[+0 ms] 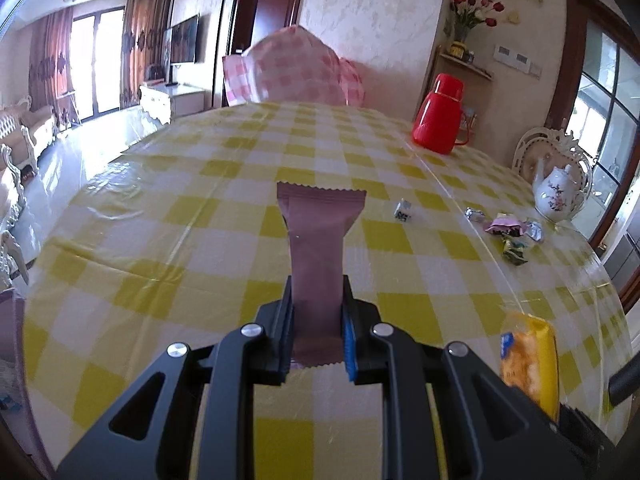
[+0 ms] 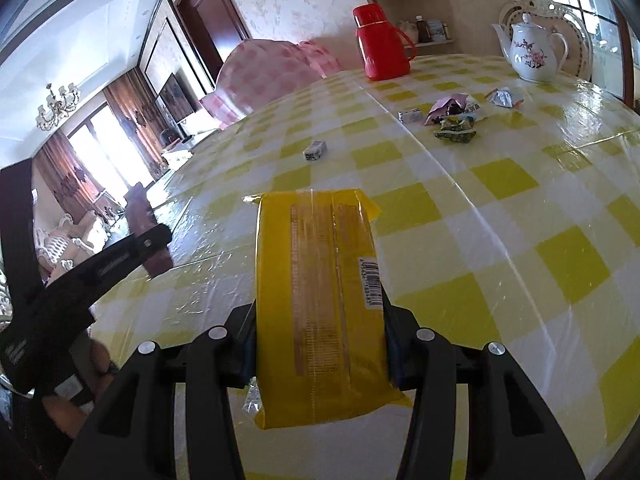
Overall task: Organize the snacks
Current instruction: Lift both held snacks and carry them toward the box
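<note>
Mid-task: left gripper (image 1: 316, 304) jaws clamped on pink snack bar (image 1: 318, 240), right gripper (image 2: 320, 320) jaws gripping yellow cracker pack (image 2: 320, 300), both above worktop (image 1: 160, 220). Loose candies (image 2: 452, 118) remain unsorted.

The pink packet (image 1: 316, 256) has its near end hidden between the jaws, and its print is too faint to read. The yellow packet (image 2: 320, 304) is cut off by dark gripper parts in the left wrist view. The small wrapped sweets (image 1: 508, 232) are too small to identify. The pink checked cloth (image 1: 292, 68) is blurred
</note>
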Motion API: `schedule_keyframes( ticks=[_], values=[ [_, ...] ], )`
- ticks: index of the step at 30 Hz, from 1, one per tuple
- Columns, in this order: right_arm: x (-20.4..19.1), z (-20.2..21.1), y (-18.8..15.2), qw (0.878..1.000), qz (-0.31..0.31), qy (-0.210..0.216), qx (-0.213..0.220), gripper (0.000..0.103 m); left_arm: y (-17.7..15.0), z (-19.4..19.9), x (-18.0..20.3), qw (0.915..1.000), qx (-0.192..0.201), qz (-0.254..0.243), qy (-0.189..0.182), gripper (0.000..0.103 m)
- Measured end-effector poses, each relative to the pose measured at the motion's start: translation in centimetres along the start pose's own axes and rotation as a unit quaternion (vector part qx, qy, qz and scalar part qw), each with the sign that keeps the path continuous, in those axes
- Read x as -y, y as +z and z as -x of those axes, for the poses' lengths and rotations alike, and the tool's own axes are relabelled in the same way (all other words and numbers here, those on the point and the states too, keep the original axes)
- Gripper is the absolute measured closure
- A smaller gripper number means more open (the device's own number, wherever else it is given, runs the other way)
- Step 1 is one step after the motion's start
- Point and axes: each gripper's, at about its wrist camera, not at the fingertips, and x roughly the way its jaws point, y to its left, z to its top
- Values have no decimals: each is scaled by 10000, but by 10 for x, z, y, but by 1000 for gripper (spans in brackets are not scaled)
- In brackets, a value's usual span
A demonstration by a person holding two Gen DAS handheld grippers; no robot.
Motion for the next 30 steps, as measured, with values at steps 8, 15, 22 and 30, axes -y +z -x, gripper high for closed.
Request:
schedule_keyframes(
  ticks=[8,15,22,30],
  values=[
    [-3,15,-14,9997,-63,239,25,55,-16,39,-7,9997,144,-178,-74,83],
    [-11,29,-27,9990,-28,444,28,55,-27,73,-15,9989,199,-407,-143,83],
    [-37,37,-37,9975,235,662,-20,55,-45,96,-30,9973,186,-711,-12,83],
    [-87,42,-55,9924,749,964,-181,55,-58,119,-87,9988,69,-475,133,83]
  ],
)
